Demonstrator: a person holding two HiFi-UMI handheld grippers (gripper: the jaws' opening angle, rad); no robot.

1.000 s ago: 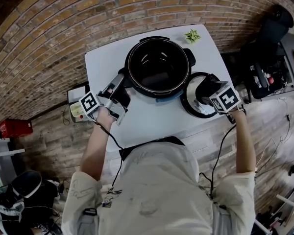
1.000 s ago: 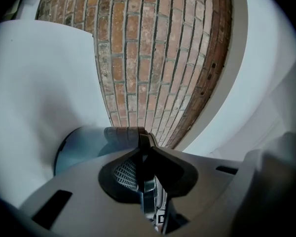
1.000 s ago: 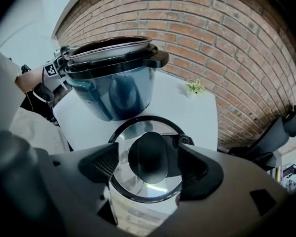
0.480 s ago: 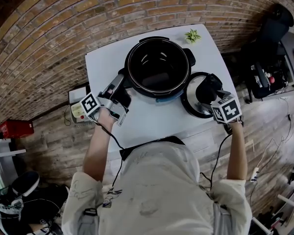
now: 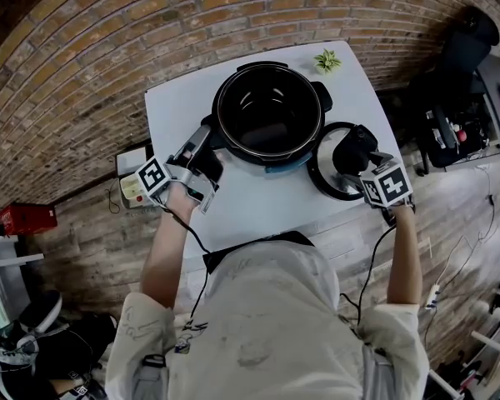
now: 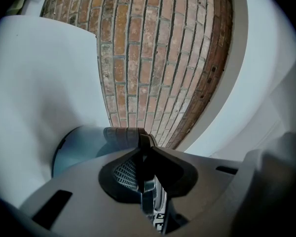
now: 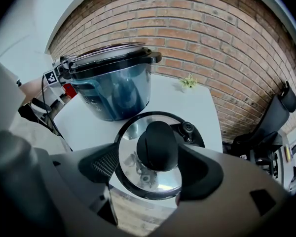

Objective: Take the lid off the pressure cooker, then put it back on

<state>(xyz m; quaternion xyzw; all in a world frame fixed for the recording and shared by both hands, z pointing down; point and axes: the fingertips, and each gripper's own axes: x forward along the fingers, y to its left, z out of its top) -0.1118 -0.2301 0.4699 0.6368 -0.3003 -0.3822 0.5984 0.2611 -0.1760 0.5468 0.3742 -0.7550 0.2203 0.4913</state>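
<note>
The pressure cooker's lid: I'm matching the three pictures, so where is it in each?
Head view: round steel lid with black knob, at the white table's right edge.
Left gripper view: not in it.
Right gripper view: lower centre.
Shared landmark: the open blue-sided pressure cooker pot.

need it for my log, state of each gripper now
Left gripper: closed on the side handle of the pressure cooker.
Right gripper: jaws open around the lid knob.
</note>
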